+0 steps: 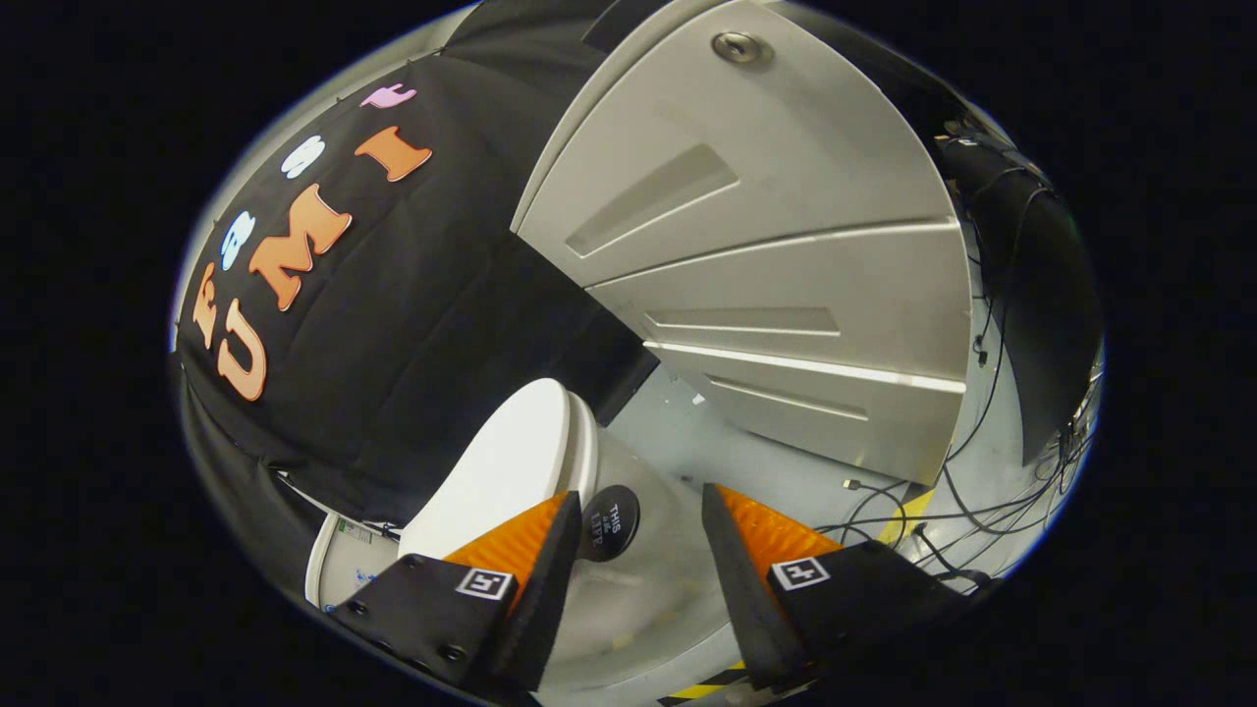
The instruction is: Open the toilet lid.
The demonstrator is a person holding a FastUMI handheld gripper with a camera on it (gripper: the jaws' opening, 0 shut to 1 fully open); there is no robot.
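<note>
A round black sticker (609, 523) on the toilet bowl's (658, 579) outer wall, just below the rim where the raised toilet lid (501, 471) meets it, carries small white lettering in three lines; the first line reads "THIS" and the last "LIFE", while the middle line is too small to read. It sits just ahead of the gripper's (633, 550) spread-apart fingers, close to the left one. Each finger (491, 579) bears a square black-and-white coded marker (485, 582) without legible characters.
</note>
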